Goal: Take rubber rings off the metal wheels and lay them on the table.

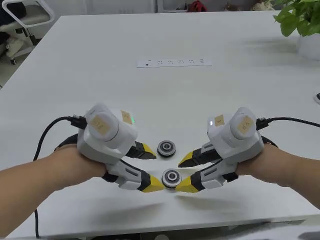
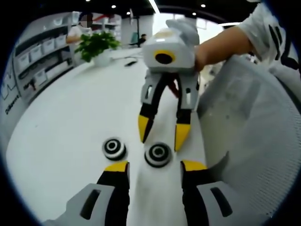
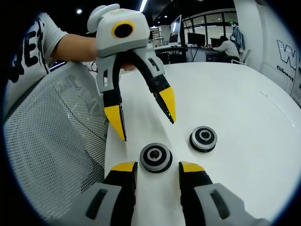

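Observation:
Two small metal wheels with black rubber rings lie flat on the white table (image 1: 165, 95). The near wheel (image 1: 171, 177) (image 2: 158, 154) (image 3: 155, 157) sits between the two grippers, which face each other. My left gripper (image 1: 154, 168) (image 2: 155, 165) (image 3: 145, 123) is open, its yellow tips just left of that wheel. My right gripper (image 1: 181, 176) (image 2: 162, 137) (image 3: 157, 166) is open too, its tips just right of it. Neither holds anything. The far wheel (image 1: 166, 148) (image 2: 114, 148) (image 3: 203, 138) lies a little beyond, outside both pairs of jaws.
A white power strip (image 1: 174, 63) lies across the middle of the table. A potted plant (image 1: 299, 20) stands at the far right corner. A black cable (image 1: 47, 137) trails from the left gripper, and a mesh chair back (image 3: 61, 155) stands at the near edge.

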